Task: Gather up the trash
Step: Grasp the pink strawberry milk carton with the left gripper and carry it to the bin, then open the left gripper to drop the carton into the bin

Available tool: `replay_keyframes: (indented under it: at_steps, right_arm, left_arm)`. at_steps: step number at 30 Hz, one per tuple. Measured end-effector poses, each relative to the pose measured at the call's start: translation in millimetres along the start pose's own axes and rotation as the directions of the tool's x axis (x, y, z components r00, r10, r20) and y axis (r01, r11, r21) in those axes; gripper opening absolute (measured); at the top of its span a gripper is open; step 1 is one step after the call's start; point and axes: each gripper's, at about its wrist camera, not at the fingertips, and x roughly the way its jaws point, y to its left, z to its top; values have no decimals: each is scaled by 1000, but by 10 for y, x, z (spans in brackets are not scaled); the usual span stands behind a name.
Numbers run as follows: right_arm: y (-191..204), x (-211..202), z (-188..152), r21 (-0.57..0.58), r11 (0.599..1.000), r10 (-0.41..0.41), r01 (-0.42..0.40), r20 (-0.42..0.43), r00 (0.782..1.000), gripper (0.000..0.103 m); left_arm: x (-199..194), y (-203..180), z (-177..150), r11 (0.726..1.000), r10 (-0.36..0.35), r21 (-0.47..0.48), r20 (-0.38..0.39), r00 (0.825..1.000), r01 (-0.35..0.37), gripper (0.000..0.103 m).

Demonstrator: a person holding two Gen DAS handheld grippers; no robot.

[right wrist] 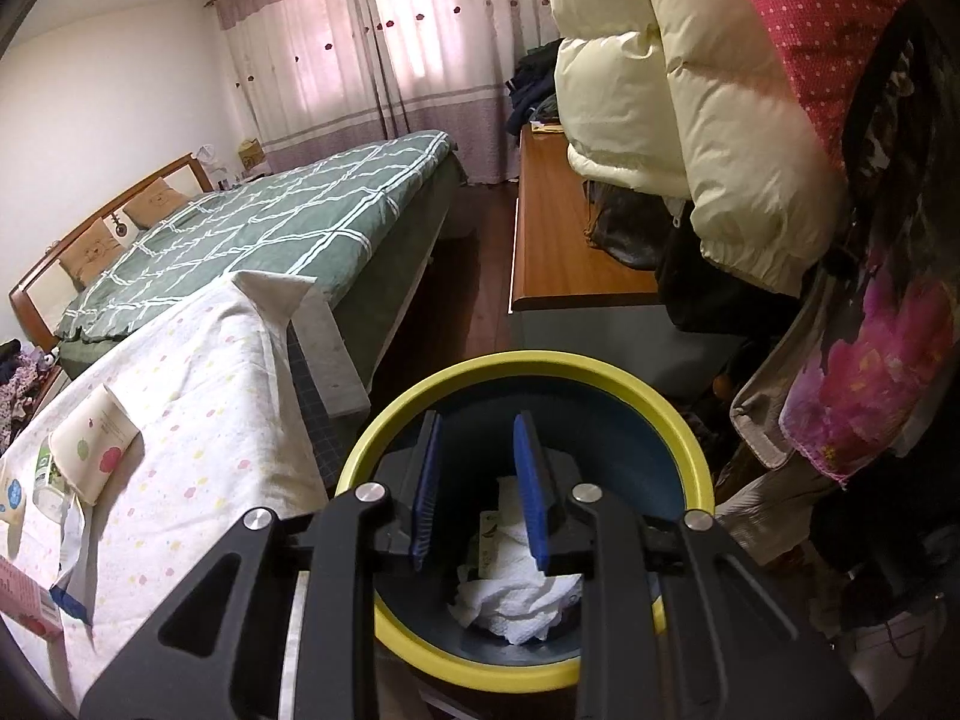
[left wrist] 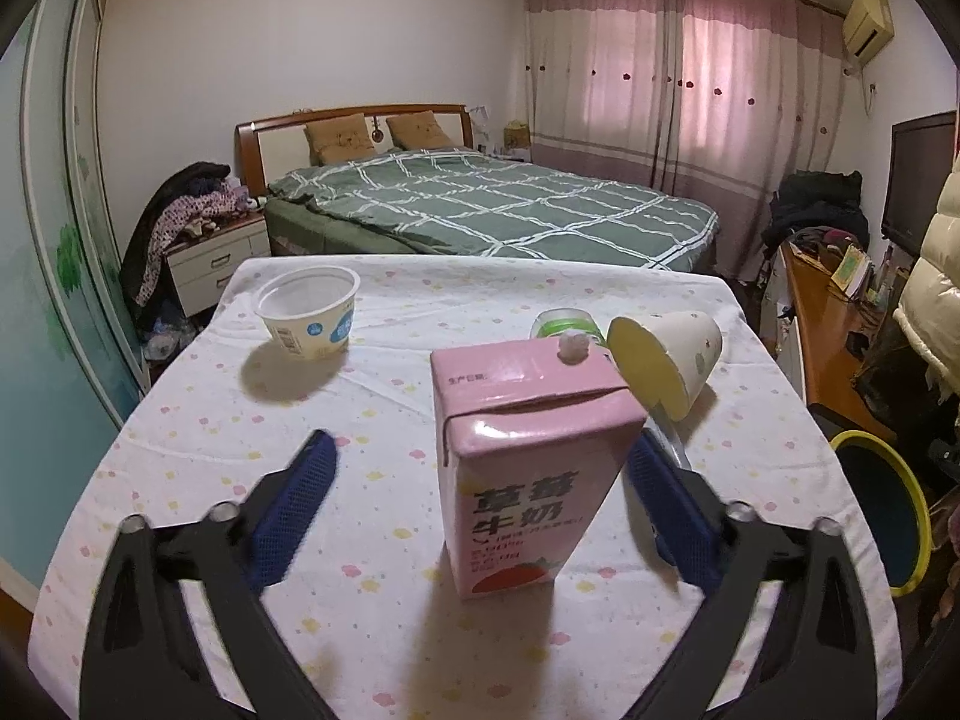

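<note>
Left claw (left wrist: pixel 480 468): jaws stand wide apart around the pink milk carton; the right pad looks to be at the carton's side, though contact cannot be told, and the left pad stands well clear, so nothing is gripped.
Right claw (right wrist: pixel 477 492): jaws part open with nothing between them, hanging over the mouth of the bin.
Bed (left wrist: pixel 492 204): green checked quilt, two tan pillows at a wooden headboard, beyond the far edge of the tabletop.
Tabletop (left wrist: pixel 372 420): covered by a white cloth with small pastel spots; it carries the trash.
Bin (right wrist: pixel 600 372): round, yellow rim, dark blue inside, on the floor just beside the tabletop.
Crumpled paper (right wrist: pixel 516 600): white, lying at the bottom of the bin, below the right claw.
Pink milk carton (left wrist: pixel 522 462): upright on the tabletop, between the left claw's fingers, a small white cap on top.
Paper cup (left wrist: pixel 666 354): tipped on its side just behind the carton, yellow inside facing the camera.
Yogurt tub (left wrist: pixel 312 312): white, upright and open, at the far left of the tabletop.
Green-lidded container (left wrist: pixel 567 324): mostly hidden behind the carton, beside the paper cup.
</note>
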Motion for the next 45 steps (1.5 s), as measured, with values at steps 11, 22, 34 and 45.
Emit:
replay_keyframes:
  at_steps: [11,22,34,45]
  right_arm:
    - [-44,-118,-35,4,1000,14,-14,23,1000,24]
    - [-213,-264,-147,15,1000,21,-22,23,1000,24]
    - [-600,-453,-244,30,1000,-9,8,37,999,24]
    - [-1006,-501,-343,52,998,-37,36,20,999,24]
  left_arm:
    - [24,-35,14,998,-54,6,-28,998,55,53]
    - [-277,-483,136,980,-178,87,8,984,176,53]
    - [-511,-1618,232,889,-403,218,-39,914,402,53]
    - [-407,-2741,224,775,-534,315,-139,834,548,53]
